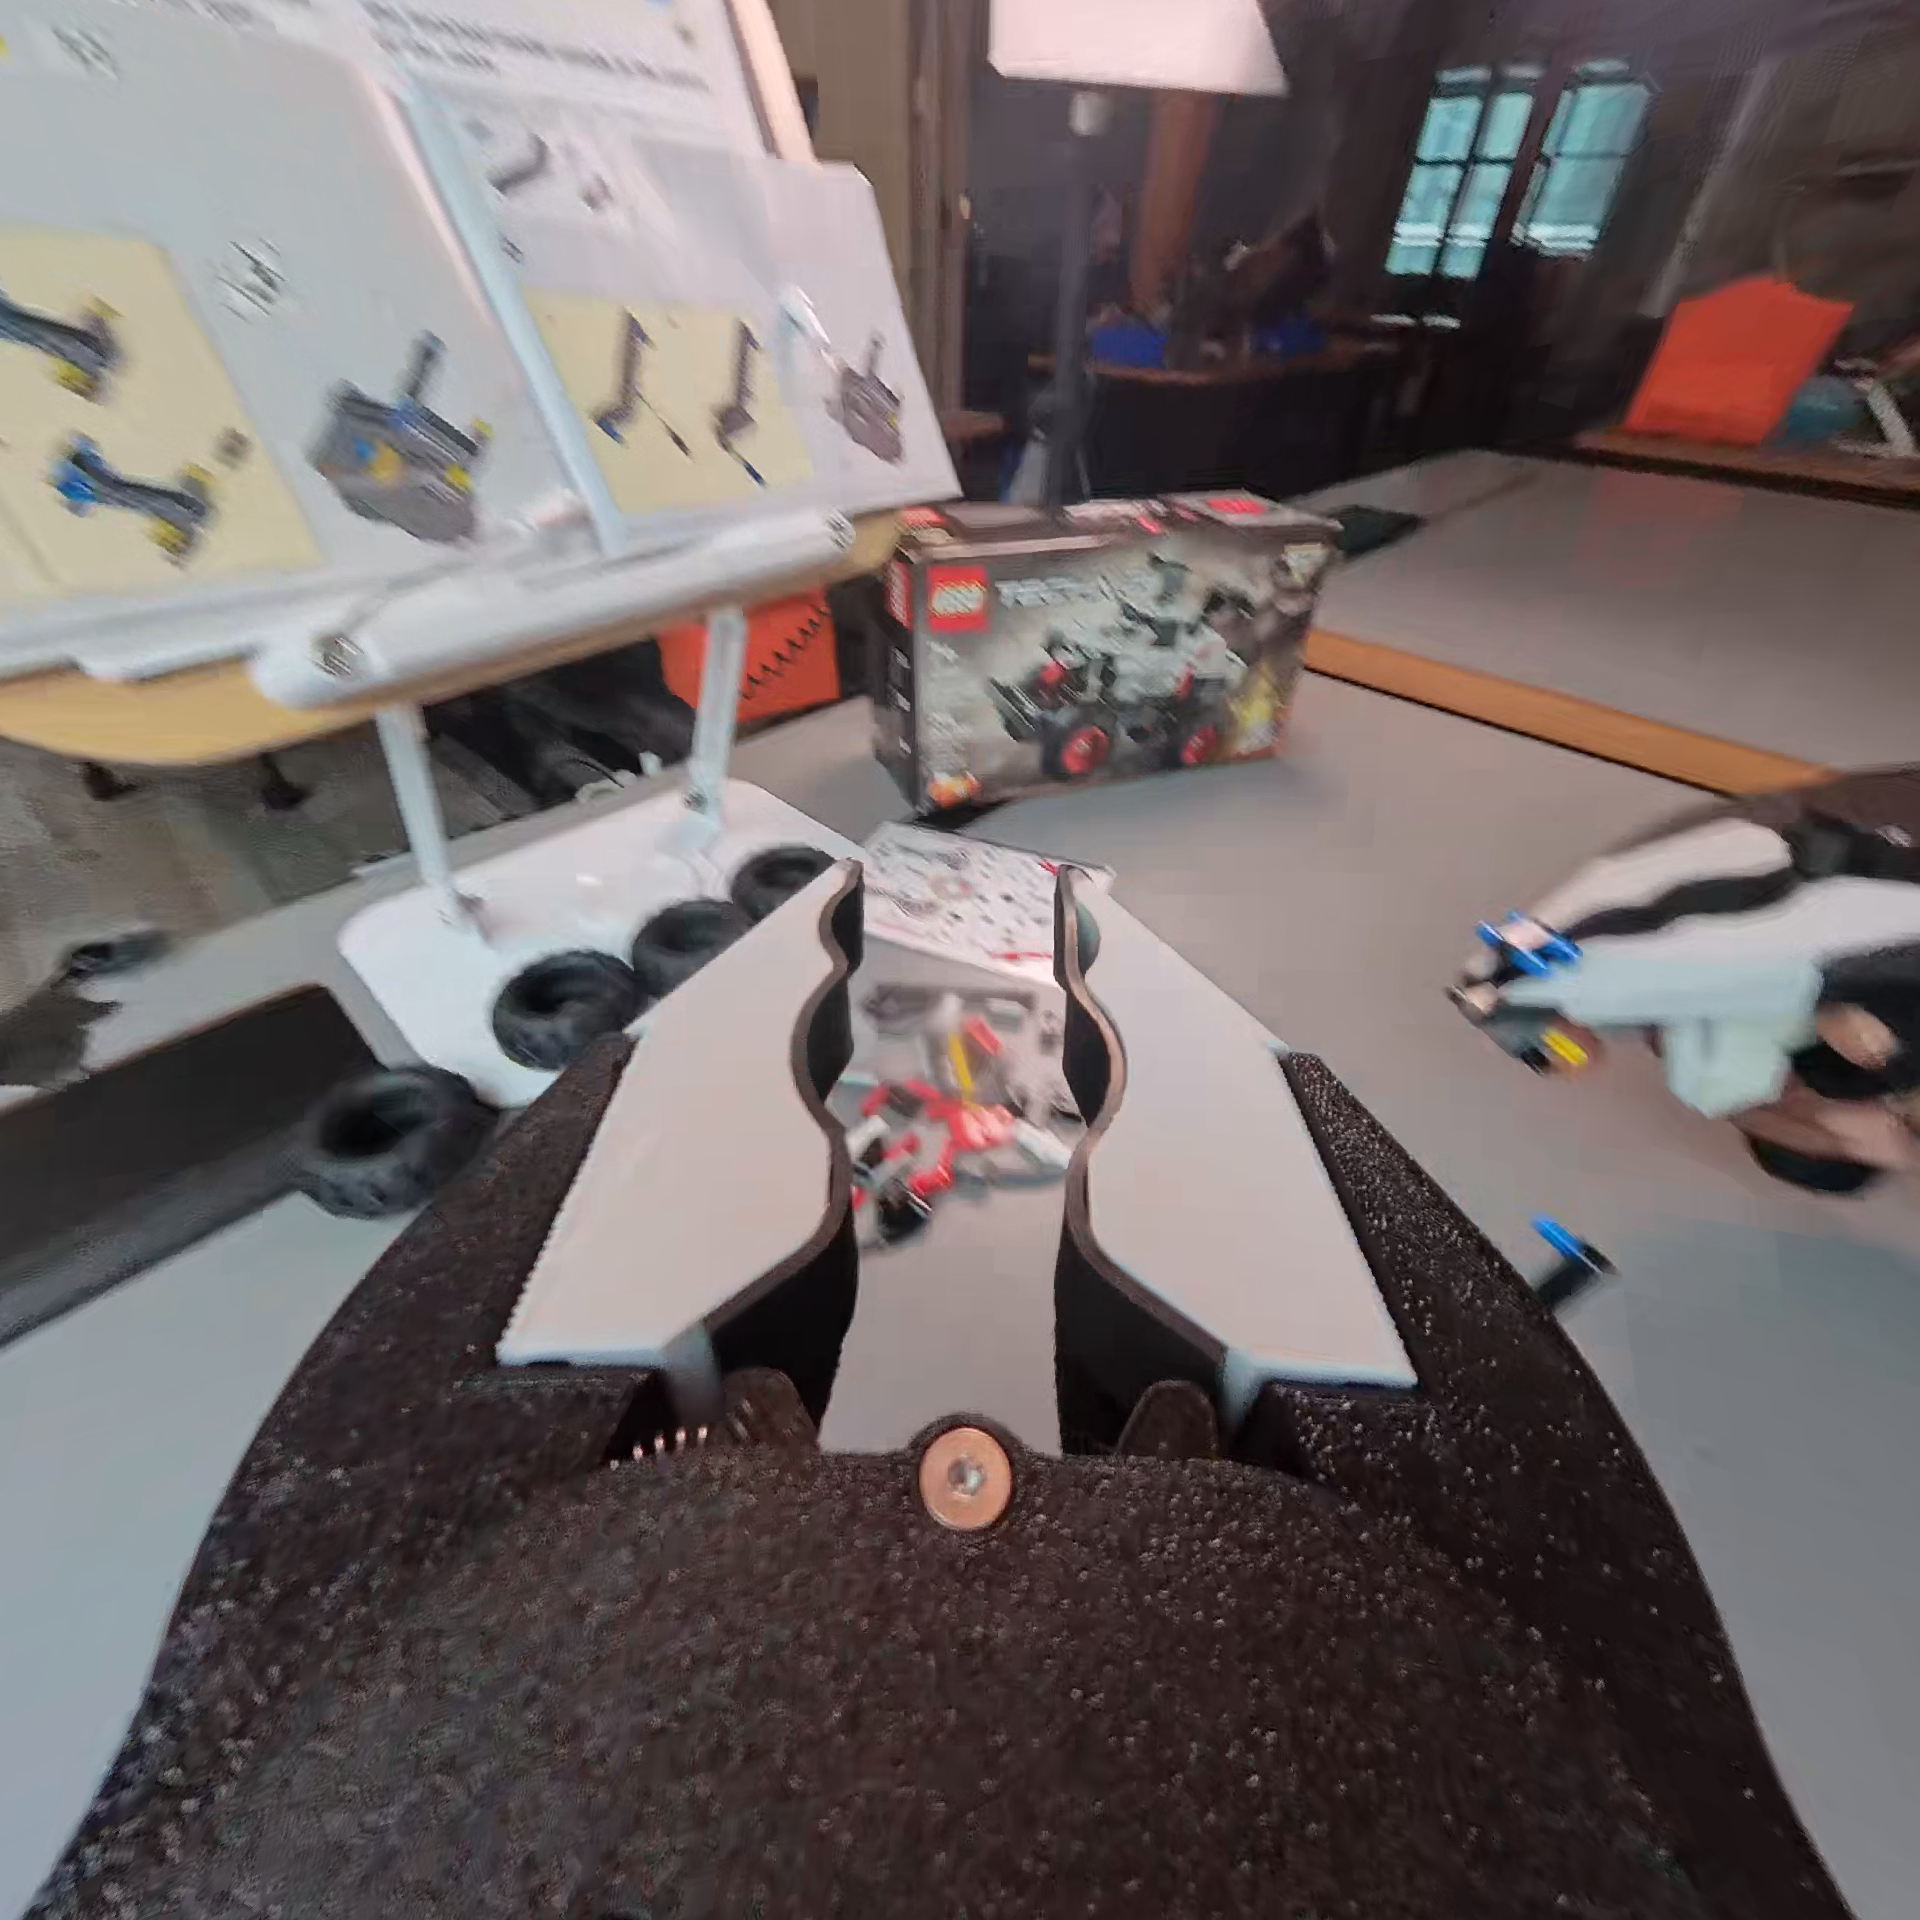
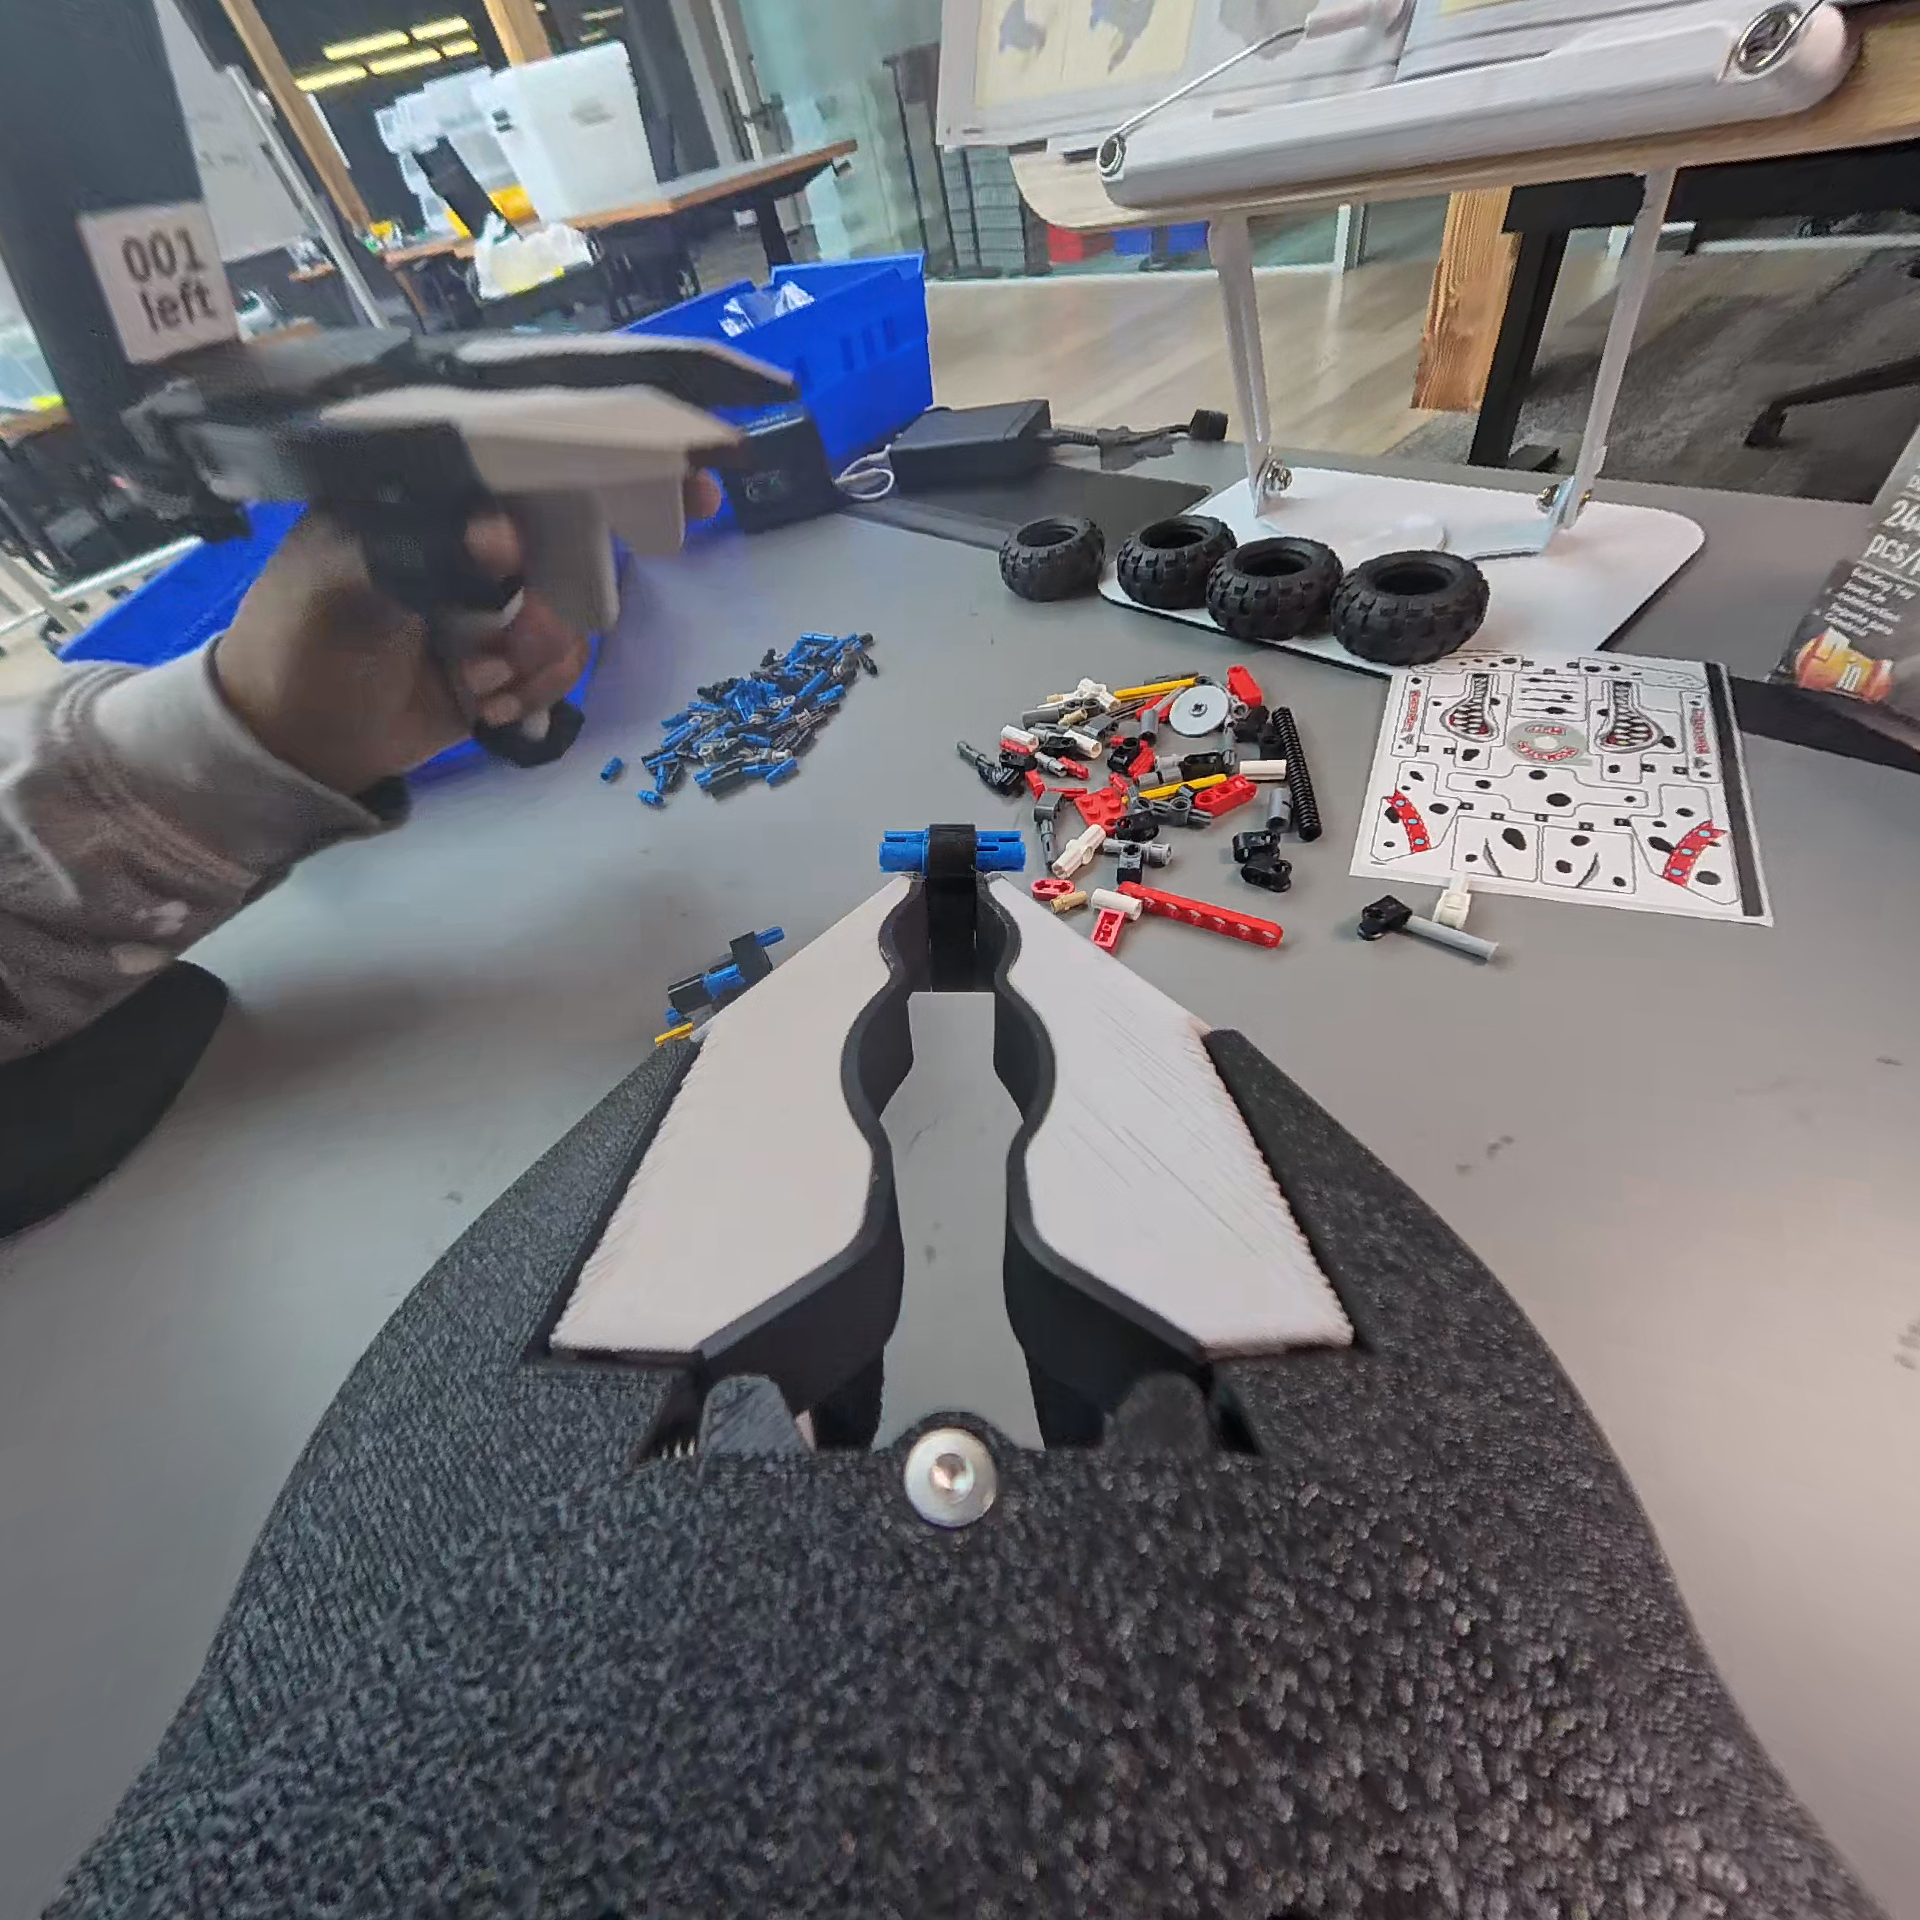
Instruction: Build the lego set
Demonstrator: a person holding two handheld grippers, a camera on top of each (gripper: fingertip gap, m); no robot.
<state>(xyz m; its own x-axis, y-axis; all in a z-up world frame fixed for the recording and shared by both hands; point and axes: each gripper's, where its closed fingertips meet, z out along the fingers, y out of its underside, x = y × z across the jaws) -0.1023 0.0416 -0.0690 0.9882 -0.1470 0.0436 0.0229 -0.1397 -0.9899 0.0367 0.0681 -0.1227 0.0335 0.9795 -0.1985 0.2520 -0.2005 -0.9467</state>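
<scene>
Lego piece [image 2: 951, 904], a black beam with blue pins across its tip, is sitting pinched in our right gripper [image 2: 951, 883] above the grey table [image 2: 1558, 1195]. Just left of those fingers a small black-and-blue assembly [image 2: 722, 977] is lying on the table. Our left gripper [image 1: 958, 883] is hanging released, jaws apart, gripping nothing. Farther out we're seeing the loose parts pile [image 2: 1143, 769], the blue pin heap [image 2: 753, 717], a sticker sheet [image 2: 1558, 790], then four tyres [image 2: 1247, 577] by the booklet stand [image 2: 1558, 540].

Left gripper [image 1: 958, 883] hovers with jaws apart; right gripper [image 2: 951, 883] jaws pinched closed.
</scene>
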